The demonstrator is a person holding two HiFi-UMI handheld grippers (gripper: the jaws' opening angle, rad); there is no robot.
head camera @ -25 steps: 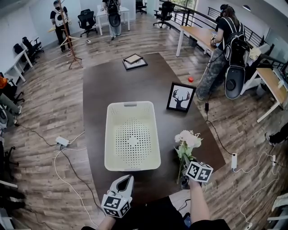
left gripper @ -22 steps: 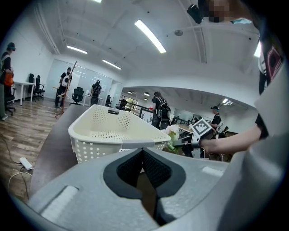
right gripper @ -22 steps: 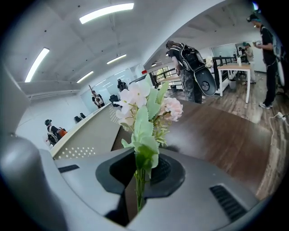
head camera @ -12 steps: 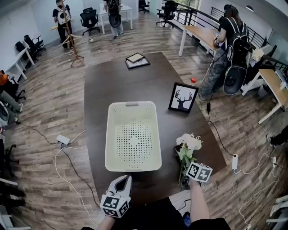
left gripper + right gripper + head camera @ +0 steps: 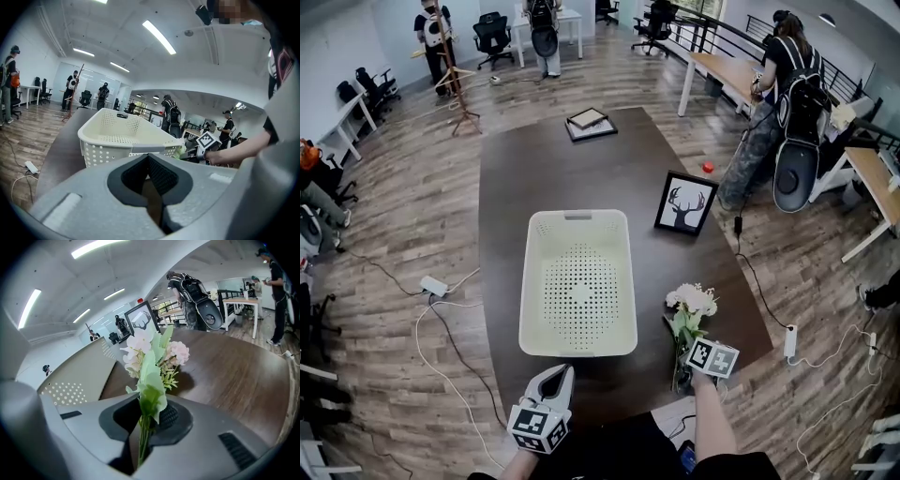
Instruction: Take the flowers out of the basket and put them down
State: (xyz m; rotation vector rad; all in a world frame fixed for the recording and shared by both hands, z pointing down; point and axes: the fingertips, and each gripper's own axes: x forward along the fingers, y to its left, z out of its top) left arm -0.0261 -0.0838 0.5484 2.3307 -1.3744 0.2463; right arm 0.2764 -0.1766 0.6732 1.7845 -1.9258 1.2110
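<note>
One bunch of flowers [image 5: 691,302] hangs over the table [image 5: 562,169] just right of the basket [image 5: 578,217], outside it and clear of its wall. Its long axis runs away from the person, roughly along the basket's long side. The stems are at the near end and the pale blooms at the far end, pointing toward the frame [image 5: 684,202] with the deer on it. In the right gripper view the blooms stand out ahead of the jaws, and their shadow lies on the wood close behind them. Whether any bloom touches the table I cannot tell.

Against a second ago, the flowers and the right gripper [image 5: 682,377] have sunk a little toward the table, on the same side of the basket. The basket is empty, as it was then, and the left gripper [image 5: 560,373] has not shifted.

The right gripper's jaws are nearly together, clamped on the green stems, which pass down between the pads with a leaf folded over the front. The left gripper sits by the near table edge, pointing at the basket's near rim. Its jaws are closed with nothing in them, and it touches neither basket nor flowers.
</note>
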